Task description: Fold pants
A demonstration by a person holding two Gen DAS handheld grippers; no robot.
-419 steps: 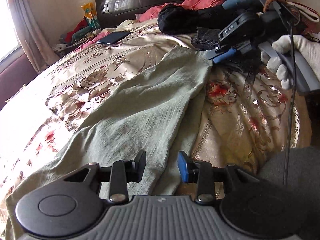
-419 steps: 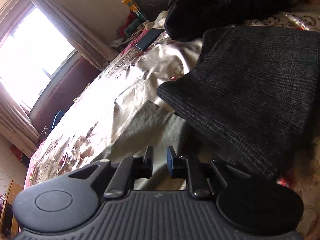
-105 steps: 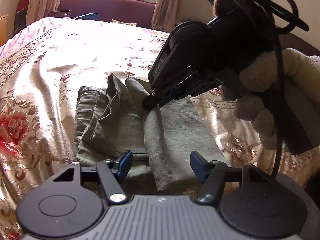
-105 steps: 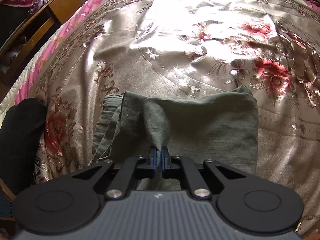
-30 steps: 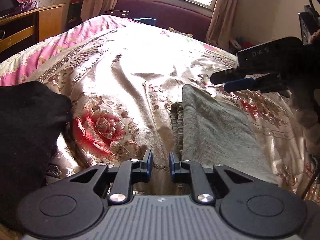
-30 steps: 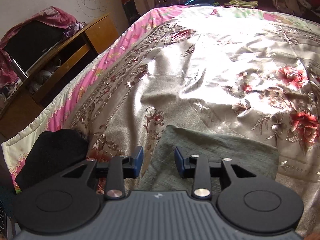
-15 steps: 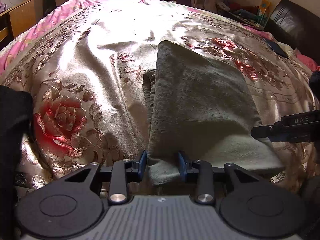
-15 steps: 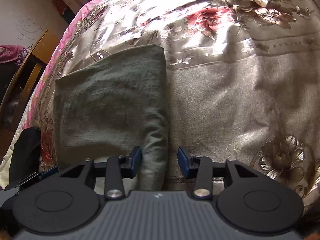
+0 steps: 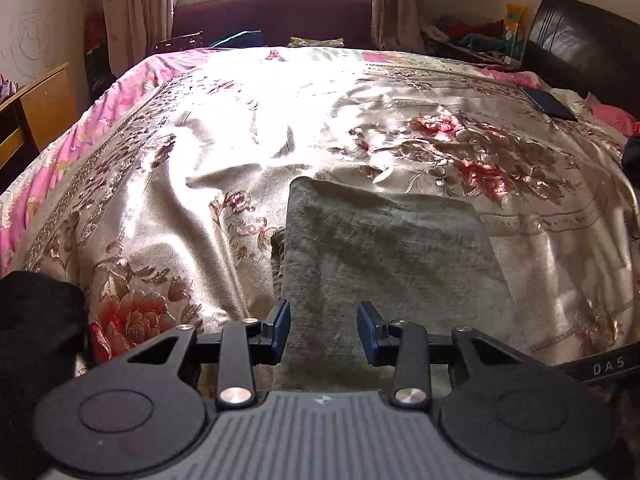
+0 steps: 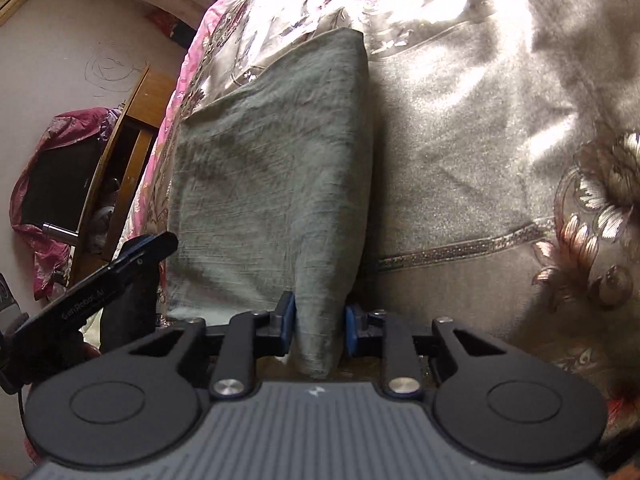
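Note:
The grey-green pants [image 9: 384, 248] lie folded into a thick rectangle on the floral bedspread [image 9: 240, 140]. My left gripper [image 9: 323, 332] is at their near left corner; its blue pads stand apart, with the cloth edge between them and not pinched. My right gripper [image 10: 319, 330] is at the near right corner of the pants [image 10: 272, 168]. Its jaws are closing, and the folded corner fills the gap between the pads. Each gripper shows at the edge of the other's view: the right gripper's finger [image 9: 600, 364] and the left gripper's finger [image 10: 120, 272].
A black garment [image 9: 36, 320] lies at the bed's near left edge. A dark flat device [image 9: 550, 104] rests near the headboard [image 9: 580, 40], far right. A wooden desk [image 9: 36, 104] stands left of the bed. Open bedspread [image 10: 480, 160] stretches right of the pants.
My left gripper's jaws widened from nearly shut and came onto the pants' near left corner. My right gripper dropped to the near right corner and its jaws narrowed onto the fold.

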